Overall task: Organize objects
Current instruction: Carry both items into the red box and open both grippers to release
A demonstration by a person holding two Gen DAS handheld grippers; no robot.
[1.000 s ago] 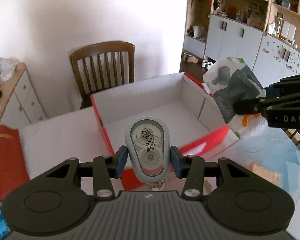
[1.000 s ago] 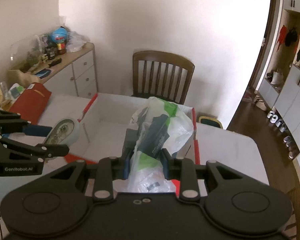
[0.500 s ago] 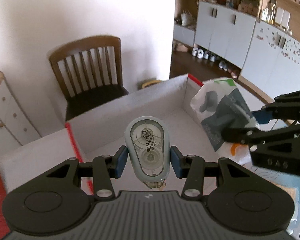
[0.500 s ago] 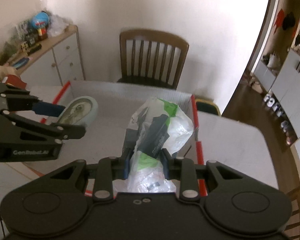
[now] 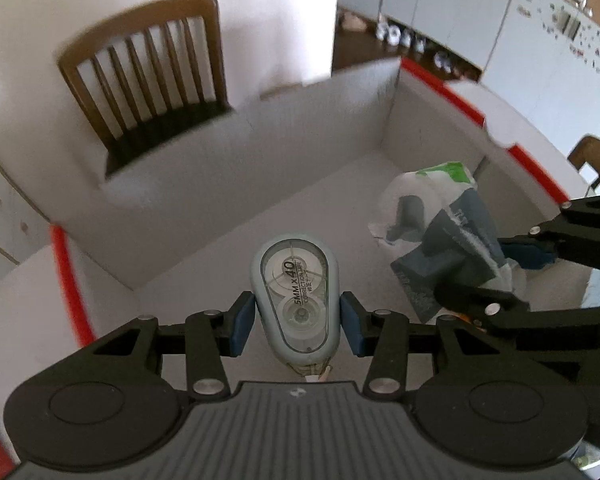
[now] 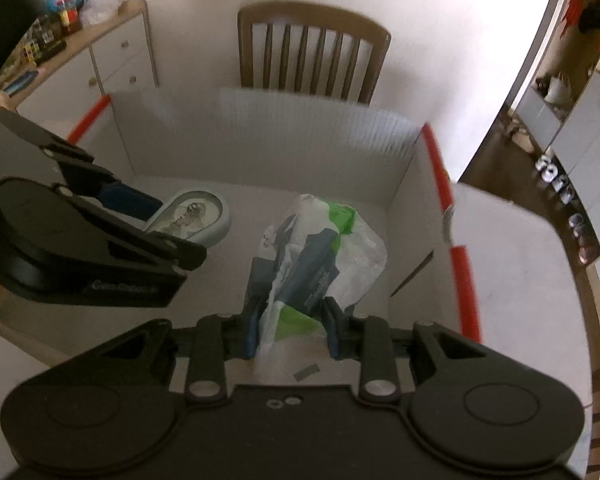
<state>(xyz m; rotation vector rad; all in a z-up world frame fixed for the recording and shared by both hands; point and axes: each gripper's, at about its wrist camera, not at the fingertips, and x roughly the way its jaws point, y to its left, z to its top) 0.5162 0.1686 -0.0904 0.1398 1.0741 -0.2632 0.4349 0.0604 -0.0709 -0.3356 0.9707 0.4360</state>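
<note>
Two lines of print, "5MM x 40" and "CORRECTION TAPE", show on the correction tape [image 5: 296, 300], pinched between the left claw [image 5: 296, 324] pads above the white box [image 5: 300, 152] floor. Beside it, the right claw [image 6: 292, 326] pinches a crumpled plastic packet [image 6: 320, 256], lettering unreadable, inside the same box.

Somebody's home, dining area by the look of it, wooden slat-back chair [image 6: 314, 54] against a plain white wall, white drawer sideboard [image 6: 112, 54] piled with clutter (bottles, odds and ends), white cabinets [image 5: 440, 12] with shoes [image 5: 400, 34] lined up underneath
</note>
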